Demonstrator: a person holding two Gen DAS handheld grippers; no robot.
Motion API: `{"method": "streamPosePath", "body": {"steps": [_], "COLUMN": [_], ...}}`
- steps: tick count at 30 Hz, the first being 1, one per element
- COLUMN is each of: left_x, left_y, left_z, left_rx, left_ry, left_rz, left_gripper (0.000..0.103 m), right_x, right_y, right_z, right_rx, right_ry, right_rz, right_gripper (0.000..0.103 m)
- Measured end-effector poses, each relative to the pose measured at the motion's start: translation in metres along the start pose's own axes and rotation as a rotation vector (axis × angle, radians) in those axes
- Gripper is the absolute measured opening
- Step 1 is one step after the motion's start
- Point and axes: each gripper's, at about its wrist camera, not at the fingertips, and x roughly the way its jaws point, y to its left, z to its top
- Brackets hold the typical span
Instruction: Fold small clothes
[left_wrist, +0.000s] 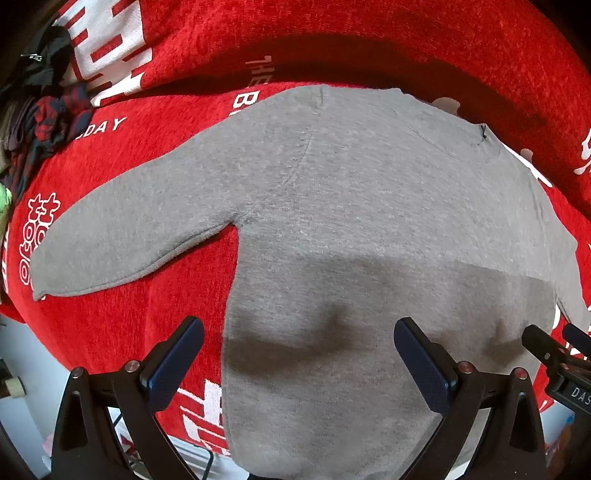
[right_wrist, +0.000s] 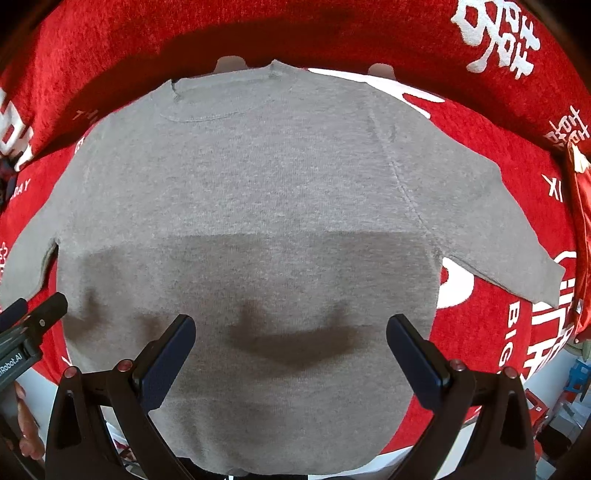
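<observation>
Lying flat on a red cloth (left_wrist: 122, 332) with white lettering, a small grey sweater (left_wrist: 332, 206) is spreading both sleeves outward, its neckline pointing away from the person. The left gripper (left_wrist: 299, 354) is hovering over the sweater's lower left edge, fingers wide apart and holding nothing. The right gripper (right_wrist: 291, 350) is hanging over the lower middle of the body, also spread apart and empty. A heap of dark clothes (left_wrist: 44, 110) is sitting at the cloth's far left.
</observation>
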Motion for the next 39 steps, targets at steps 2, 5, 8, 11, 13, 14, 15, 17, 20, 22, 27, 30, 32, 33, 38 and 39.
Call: {"method": "streamPosePath", "body": {"steps": [2,5,8,11,13,14,15,17,20,22,27,30,32,33,38,39], "left_x": [0.000,-0.001,-0.001,-0.002,-0.002,-0.001,-0.001,0.002,0.006,0.010,0.020,0.020,0.024,0.028,0.049,0.053], "left_y": [0.000,0.000,-0.001,0.001,0.005,0.009,0.013,0.027,0.053,0.077,0.153,0.208,0.243,0.264,0.313,0.317], "left_z": [0.001,0.001,0.001,0.000,0.000,-0.001,-0.001,-0.003,-0.005,-0.007,-0.019,-0.031,-0.036,-0.041,-0.059,-0.062], "left_rx": [0.000,0.001,0.006,-0.004,-0.025,-0.040,-0.053,-0.094,-0.150,-0.203,-0.399,-0.549,-0.638,-0.691,-0.814,-0.830], "left_ry": [-0.001,-0.003,-0.003,-0.005,-0.007,-0.008,-0.009,-0.018,-0.038,-0.058,-0.132,-0.230,-0.272,-0.293,-0.331,-0.340], "left_rz": [-0.003,-0.006,-0.011,-0.032,-0.050,-0.061,-0.068,-0.080,-0.091,-0.111,-0.192,-0.219,-0.243,-0.256,-0.335,-0.362], "left_gripper": [0.103,0.103,0.103,0.103,0.103,0.103,0.103,0.103,0.103,0.103,0.103,0.103,0.103,0.103,0.103,0.103], "right_x": [-0.001,-0.002,-0.003,-0.003,-0.004,-0.004,-0.004,-0.004,-0.005,-0.006,-0.004,0.000,0.002,0.003,0.005,0.004], "right_y": [0.001,0.002,0.003,0.005,0.007,0.009,0.010,0.013,0.024,0.031,0.059,0.075,0.088,0.092,0.120,0.126], "right_z": [0.000,0.001,0.002,0.002,0.002,0.002,0.002,0.002,0.003,0.004,0.002,-0.002,-0.006,-0.007,-0.009,-0.010], "right_rx": [-0.005,-0.009,-0.009,-0.010,-0.016,-0.020,-0.022,-0.028,-0.056,-0.085,-0.162,-0.197,-0.226,-0.237,-0.271,-0.278], "right_ry": [-0.002,-0.007,-0.012,-0.013,-0.014,-0.015,-0.015,-0.014,-0.018,-0.022,-0.031,-0.027,-0.028,-0.029,-0.046,-0.046], "right_rz": [-0.004,-0.004,-0.004,-0.003,-0.004,-0.004,-0.004,-0.002,-0.013,-0.012,0.002,0.015,0.015,0.018,0.094,0.100], "right_gripper": [0.103,0.103,0.103,0.103,0.103,0.103,0.103,0.103,0.103,0.103,0.103,0.103,0.103,0.103,0.103,0.103]}}
